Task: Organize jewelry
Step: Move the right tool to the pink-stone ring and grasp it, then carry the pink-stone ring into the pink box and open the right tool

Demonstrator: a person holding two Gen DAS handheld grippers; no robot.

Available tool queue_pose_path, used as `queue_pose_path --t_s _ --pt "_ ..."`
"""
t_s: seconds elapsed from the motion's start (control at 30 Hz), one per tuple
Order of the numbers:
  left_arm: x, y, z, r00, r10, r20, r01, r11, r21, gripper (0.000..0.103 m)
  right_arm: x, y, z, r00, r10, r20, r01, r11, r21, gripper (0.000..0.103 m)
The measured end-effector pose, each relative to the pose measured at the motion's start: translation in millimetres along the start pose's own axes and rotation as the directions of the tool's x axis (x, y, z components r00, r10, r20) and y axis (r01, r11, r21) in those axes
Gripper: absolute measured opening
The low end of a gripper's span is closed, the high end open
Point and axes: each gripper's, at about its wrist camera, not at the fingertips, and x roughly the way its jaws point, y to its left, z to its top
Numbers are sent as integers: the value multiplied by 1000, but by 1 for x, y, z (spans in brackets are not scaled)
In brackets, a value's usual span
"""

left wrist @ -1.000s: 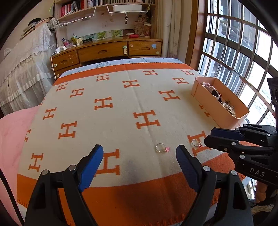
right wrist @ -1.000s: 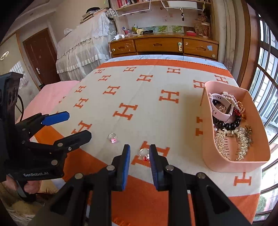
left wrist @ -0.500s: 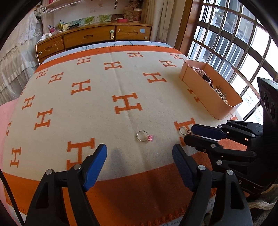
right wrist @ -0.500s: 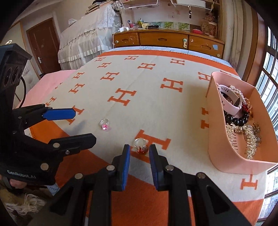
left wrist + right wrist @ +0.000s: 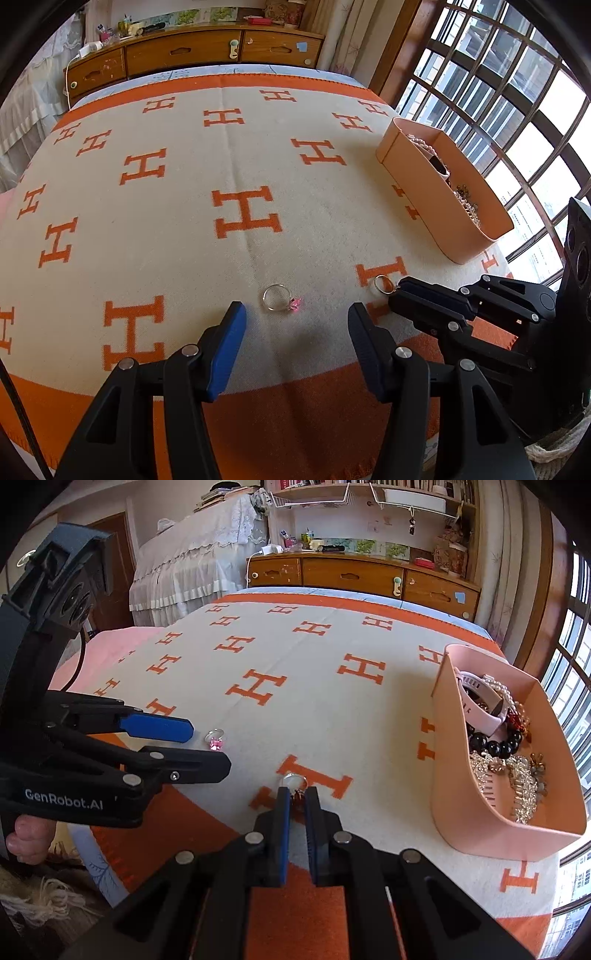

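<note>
Done: pink tray (image 5: 454, 775) holds most jewelry | Now: our right gripper (image 5: 296, 799) pinches red-stone ring (image 5: 295, 783); left gripper (image 5: 295, 332) closing around pink-stone ring (image 5: 280, 298), not touching | Left: both rings into tray.

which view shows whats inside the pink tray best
The right wrist view: it looks down into the pink tray, so the watch, black bead bracelet and sparkly pieces are clear. The left wrist view shows mostly the tray's outer wall, with only slivers of jewelry over the rim.
</note>
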Motion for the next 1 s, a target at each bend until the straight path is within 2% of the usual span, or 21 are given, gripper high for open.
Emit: queue_pose_path --t_s 0.03,0.1,0.17,0.53,0.6,0.9,1.0 --pt "0 -2 1 1000 -1 0 1 1000 4 52 0 -2 0 1000 4 2 -4 1000 10 8" --pt "2 -5 3 1000 -1 1 1 1000 11 32 -2 -6 -1 1000 15 6 -15 1000 27 8" --pt "5 -6 5 1000 4 1 -4 1000 10 24 -4 -9 -2 1000 24 13 -25 999 44 8" --pt "9 -18 11 997 75 3 -75 996 49 23 -27 -20 0 994 63 92 -70 995 67 8" --pt "10 -20 11 994 105 4 -105 993 60 12 -30 -23 0 992 71 103 -79 994 79 8" --pt "5 -24 13 997 81 10 -81 995 55 6 -57 -42 5 980 82 182 -107 986 130 8" --pt "0 -33 18 998 64 21 -65 995 74 6 -70 -58 8 974 59 218 -97 981 168 8"
